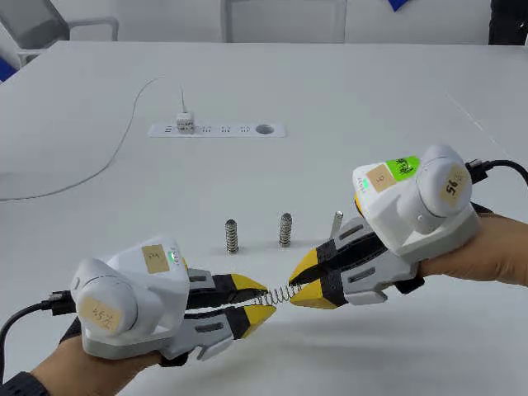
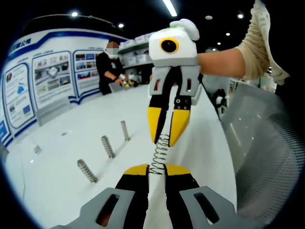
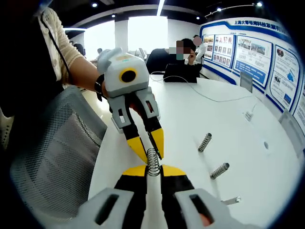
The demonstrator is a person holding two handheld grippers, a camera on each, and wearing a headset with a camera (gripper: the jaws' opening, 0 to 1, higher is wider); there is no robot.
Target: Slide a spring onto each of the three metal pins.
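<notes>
With springs on the left metal pin point(image 1: 232, 236) and middle pin point(image 1: 285, 229), only the bare right pin point(image 1: 337, 221) needs one: the thin coiled steel spring point(image 1: 280, 293), gripped at either end by the left tool point(image 1: 257, 304) and right tool point(image 1: 304, 285) just in front of it.

**Fig. 1.** Surroundings of the white table point(image 1: 346, 91), as I see them from my remote console.

A power strip point(image 1: 217, 129) lies set into the tabletop. A white plug point(image 1: 185, 122) stands at the strip's left end, and a thin cable point(image 1: 125, 136) curves away to its left. A grey chair point(image 1: 41, 23) stands beyond the strip, and display boards point(image 3: 252, 55) line the wall past it.
</notes>
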